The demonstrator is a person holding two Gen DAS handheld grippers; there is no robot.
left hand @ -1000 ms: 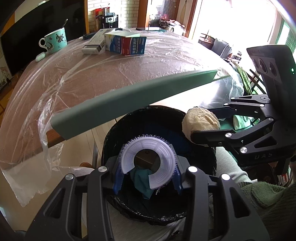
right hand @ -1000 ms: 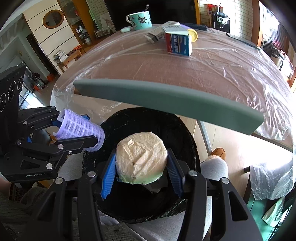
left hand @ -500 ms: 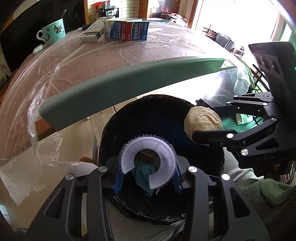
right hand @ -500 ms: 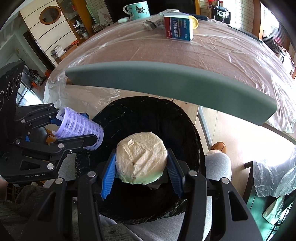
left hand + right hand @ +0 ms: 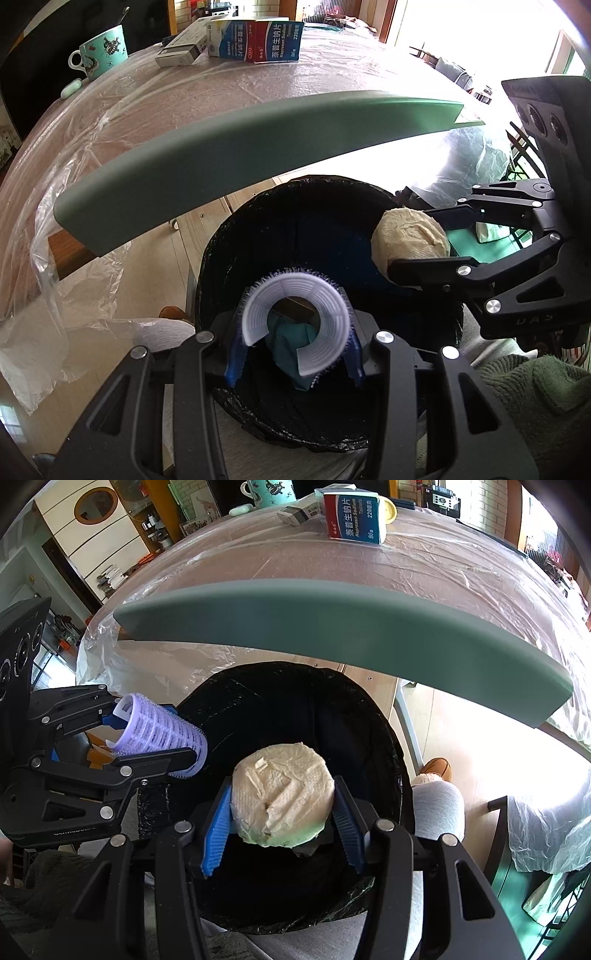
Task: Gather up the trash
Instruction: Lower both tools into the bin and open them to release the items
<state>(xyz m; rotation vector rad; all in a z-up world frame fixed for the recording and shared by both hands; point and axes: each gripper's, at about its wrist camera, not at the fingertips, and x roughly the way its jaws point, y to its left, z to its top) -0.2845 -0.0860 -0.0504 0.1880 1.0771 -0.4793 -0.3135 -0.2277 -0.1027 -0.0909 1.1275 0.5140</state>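
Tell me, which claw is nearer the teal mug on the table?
Left. The left claw, gripping a purple hair roller, sits on the teal mug's side; the right claw is farther over.

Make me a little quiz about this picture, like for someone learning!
1. True or false: the left hand-held gripper holds a hair roller.
2. What does the right hand-held gripper hold? A) mug B) paper wad C) box
3. Fill in: both items hang over the black ____.

Key
1. True.
2. B, the paper wad.
3. Bin. The mug and box sit on the table.
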